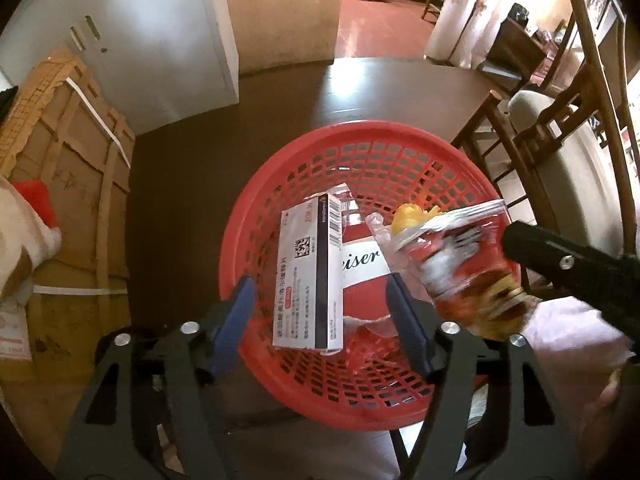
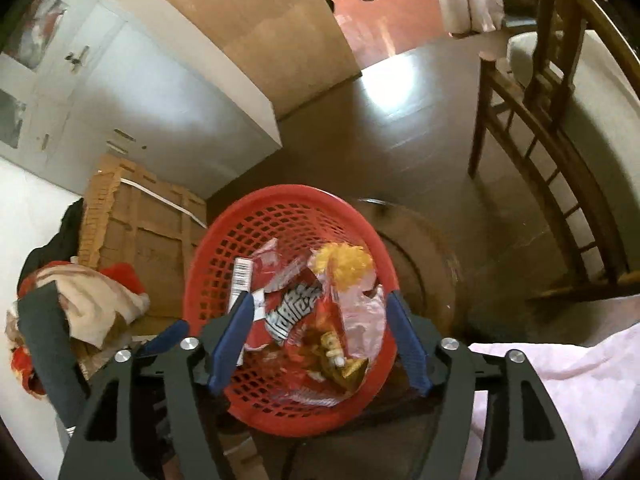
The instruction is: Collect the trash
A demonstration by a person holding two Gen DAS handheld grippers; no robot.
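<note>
Both grippers hang over the red basket [image 1: 360, 136], jaws spread and pressing on nothing: left gripper [image 1: 326, 320], right gripper [image 2: 320, 336]. Inside the basket: white carton [image 1: 308, 272] between the left gripper's jaws, red snack wrapper [image 2: 296, 312] and clear bag [image 1: 460, 264] with yellow contents between the right's. Basket sits on dark surface [image 1: 280, 100].

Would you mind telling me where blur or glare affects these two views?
Left wrist view: the snack bag is motion-blurred, the white box sharp. Right wrist view: window glare whitens the floor; both views bend straight lines at the edges.
</note>
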